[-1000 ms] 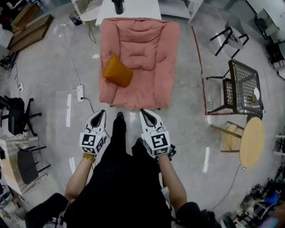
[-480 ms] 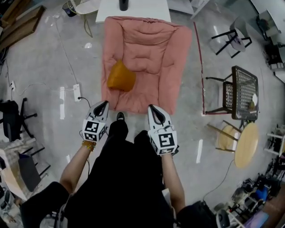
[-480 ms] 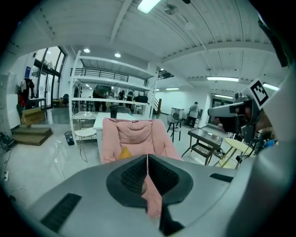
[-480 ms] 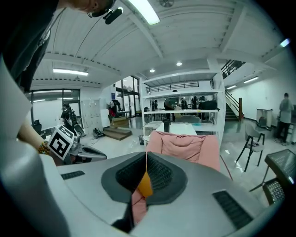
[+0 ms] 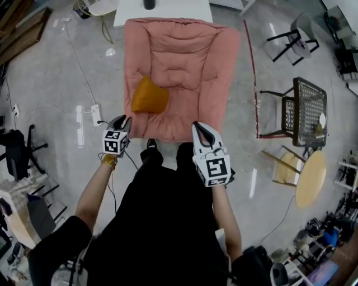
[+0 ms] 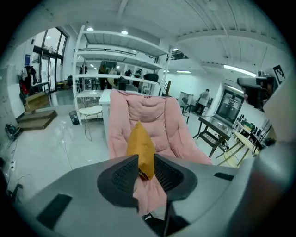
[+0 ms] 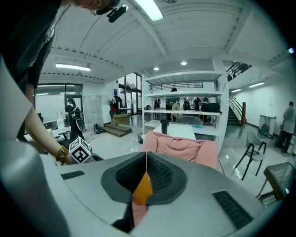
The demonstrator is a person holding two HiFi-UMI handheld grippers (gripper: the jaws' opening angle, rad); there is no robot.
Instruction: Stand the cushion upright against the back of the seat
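An orange cushion (image 5: 149,96) lies slumped on the left side of the pink padded seat (image 5: 184,61), against its left arm roll. My left gripper (image 5: 123,119) hovers just short of the seat's front left corner, a little below the cushion in the head view. Its jaws are opening, with nothing between them. In the left gripper view the left gripper (image 6: 145,159) frames the cushion (image 6: 140,146) and the seat (image 6: 148,113) beyond it. My right gripper (image 5: 199,128) is shut and empty at the seat's front edge. The right gripper view shows this gripper (image 7: 146,157) with the cushion (image 7: 142,190) past its tips.
A white table (image 5: 162,8) stands behind the seat. To the right are a black mesh chair (image 5: 305,111), a round wooden table (image 5: 312,179) and a red floor line (image 5: 254,78). A power strip with cable (image 5: 95,114) lies on the floor to the left.
Both grippers have moved forward to the seat's front edge. The left one has sunk and spread its jaws; the right has stayed shut.
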